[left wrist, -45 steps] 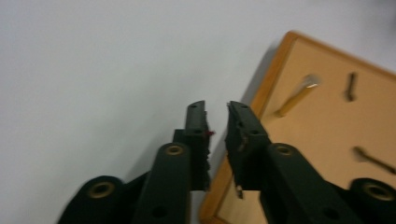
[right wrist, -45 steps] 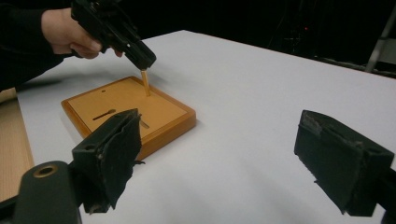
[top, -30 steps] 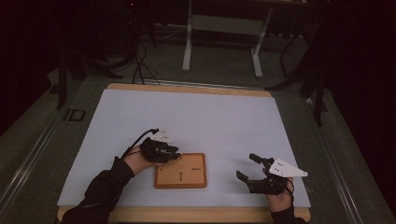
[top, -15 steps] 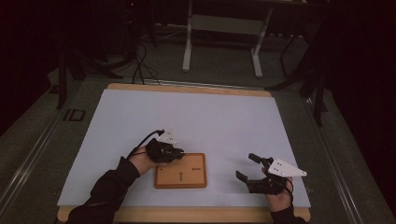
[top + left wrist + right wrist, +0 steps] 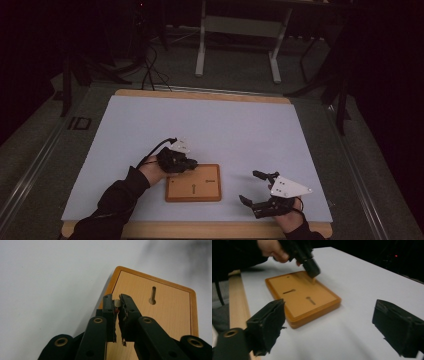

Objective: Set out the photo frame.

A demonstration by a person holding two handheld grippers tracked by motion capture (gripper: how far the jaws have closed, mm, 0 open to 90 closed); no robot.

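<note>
Board: a flat wooden board (image 5: 194, 183), rectangular with rounded corners, lies on the near part of the table between the two hands. It has an orange-brown raised rim around a paler, smooth inset panel.
Slots: two keyhole-shaped cuts in the panel, a round end with a narrow straight tail; one (image 5: 152, 295) shows clearly in the left gripper view.
Peg: a small pale, round-ended peg (image 5: 117, 303) sits between the tips of the left tongs, over the board's corner nearest that hand. What it is made of I cannot tell.
Left gripper (image 5: 116, 305): black, jointed plastic with brass-coloured rivets and frayed, ragged pads. Its jaws have just been closing and now stand narrow, pinched on the peg, tips pointing down at the board's edge.
Right gripper (image 5: 259, 187): same black build, with a grey three-cornered plate on top. Its jaws stand wide with nothing between them, hovering over bare table just to the right of the board.
Table (image 5: 240, 130): a matte, pale, smooth sheet covers the top, with a light wooden edge showing at the near and far sides.
Sleeve (image 5: 112, 202): dark fabric on the left arm.
</note>
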